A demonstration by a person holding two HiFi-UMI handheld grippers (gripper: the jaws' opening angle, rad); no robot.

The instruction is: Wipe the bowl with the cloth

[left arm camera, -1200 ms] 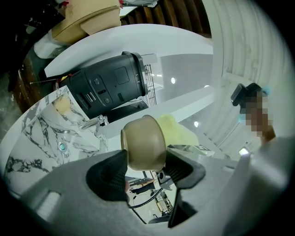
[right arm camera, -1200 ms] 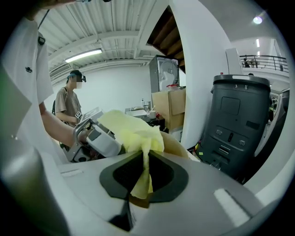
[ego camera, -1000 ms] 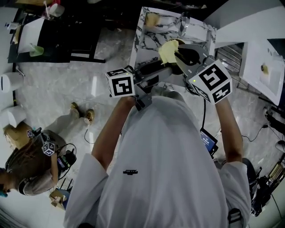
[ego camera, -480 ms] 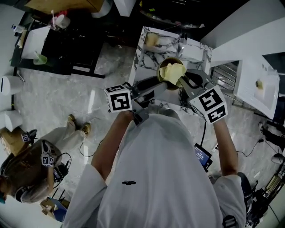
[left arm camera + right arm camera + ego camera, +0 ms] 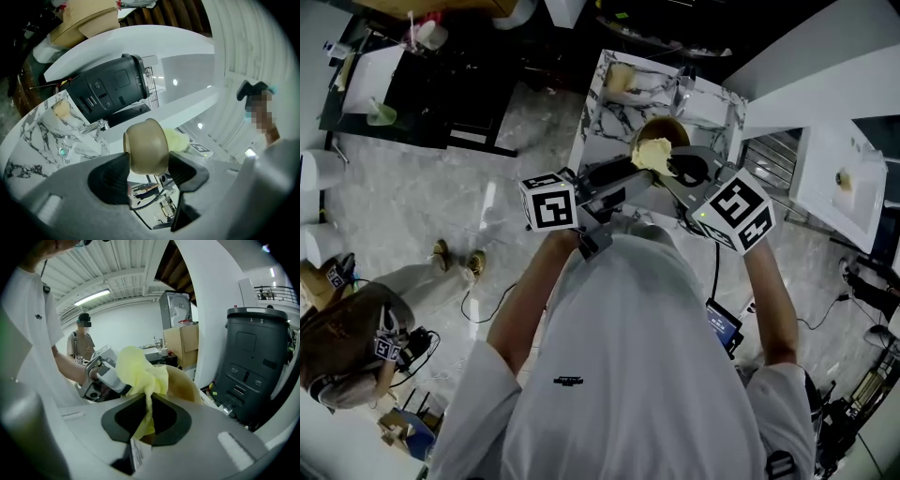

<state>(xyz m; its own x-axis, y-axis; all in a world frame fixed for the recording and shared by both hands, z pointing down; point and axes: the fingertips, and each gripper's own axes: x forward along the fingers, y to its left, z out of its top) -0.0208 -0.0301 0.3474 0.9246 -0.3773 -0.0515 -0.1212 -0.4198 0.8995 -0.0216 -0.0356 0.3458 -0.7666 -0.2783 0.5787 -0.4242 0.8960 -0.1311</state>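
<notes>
Left gripper [image 5: 147, 171] clamped on the tan bowl [image 5: 145, 145], raised over the marble counter's [image 5: 609, 117] near edge — right gripper [image 5: 149, 416] pinching the yellow cloth [image 5: 138, 371] at its mouth. Wiping apparently midway, not finished.

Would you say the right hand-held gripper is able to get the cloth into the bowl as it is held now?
Probably yes. The left hand-held gripper clamps the bowl by its sides. The cloth pinched in the right hand-held gripper sits at the bowl's open mouth, with nothing visible between them.
</notes>
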